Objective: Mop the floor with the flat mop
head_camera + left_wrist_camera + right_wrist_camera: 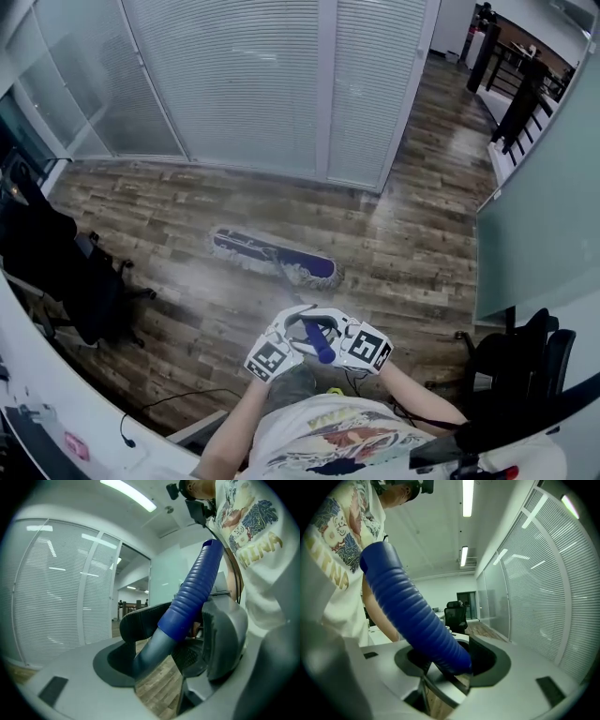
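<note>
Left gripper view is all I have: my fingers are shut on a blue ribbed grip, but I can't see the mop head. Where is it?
Observer: The mop head lies flat on the wood floor ahead of you, set diagonally, short of the blinds.
Operator: And my other side?
Observer: The right gripper is also shut on the blue grip, close beside the left gripper.
Operator: Anything standing close to it down there?
Observer: A black office chair stands left of the mop head, apart from it.
</note>
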`<state>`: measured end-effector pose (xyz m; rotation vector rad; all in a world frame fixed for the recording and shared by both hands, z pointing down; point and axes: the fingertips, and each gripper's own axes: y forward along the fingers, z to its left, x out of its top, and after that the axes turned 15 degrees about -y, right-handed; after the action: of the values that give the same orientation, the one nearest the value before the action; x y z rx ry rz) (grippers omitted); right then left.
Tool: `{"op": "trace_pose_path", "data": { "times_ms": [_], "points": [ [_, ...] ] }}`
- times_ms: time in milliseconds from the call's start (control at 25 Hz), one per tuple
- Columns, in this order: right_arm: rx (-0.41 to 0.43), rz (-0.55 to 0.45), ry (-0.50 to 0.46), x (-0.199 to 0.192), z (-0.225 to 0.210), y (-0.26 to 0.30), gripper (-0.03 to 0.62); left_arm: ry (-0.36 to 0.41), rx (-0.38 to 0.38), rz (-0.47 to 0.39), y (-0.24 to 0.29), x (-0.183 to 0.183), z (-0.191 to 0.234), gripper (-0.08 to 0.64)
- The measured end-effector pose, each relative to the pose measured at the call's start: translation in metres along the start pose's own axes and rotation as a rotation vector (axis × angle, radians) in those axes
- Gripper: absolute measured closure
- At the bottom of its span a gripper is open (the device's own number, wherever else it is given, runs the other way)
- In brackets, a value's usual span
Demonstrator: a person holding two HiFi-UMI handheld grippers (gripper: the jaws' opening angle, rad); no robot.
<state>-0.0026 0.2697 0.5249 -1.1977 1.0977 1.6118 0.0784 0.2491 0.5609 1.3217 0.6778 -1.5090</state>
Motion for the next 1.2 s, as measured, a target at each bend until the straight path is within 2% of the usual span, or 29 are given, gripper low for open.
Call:
{"op": "trace_pose_path", "data": {
  "times_ms": [320, 520, 640, 920, 1080, 1200],
  "points": [
    [-0.027, 0.014, 0.028, -0.003, 0.077, -0.084, 0.374, -0.004, -0.028, 0.006, 0.021, -0.028, -0.112, 0.344],
    [-0.036, 0.018, 0.028, 0.0, 0.105, -0.098, 0.374, -0.009, -0.036, 0.005, 0.015, -0.037, -0.142, 0.344],
    [-0.059, 0.011, 0.029, -0.003, 0.097, -0.094, 0.374, -0.001, -0.055, 0.024, 0.017, -0.039, -0.134, 0.344],
    [-0.121, 0.01, -0.05, -0.003, 0.048, -0.08, 0.38, 0.04, -0.121, 0.02, 0.03, -0.015, -0.099, 0.354],
    [-0.153, -0.005, 0.003, 0.001, 0.009, -0.054, 0.383, 0.036, -0.122, 0.003, 0.031, 0.0, -0.058, 0.354],
    [-0.155, 0.004, -0.051, 0.0, -0.027, -0.03, 0.387, 0.031, -0.122, 0.003, 0.032, 0.014, -0.017, 0.354]
  ]
}}
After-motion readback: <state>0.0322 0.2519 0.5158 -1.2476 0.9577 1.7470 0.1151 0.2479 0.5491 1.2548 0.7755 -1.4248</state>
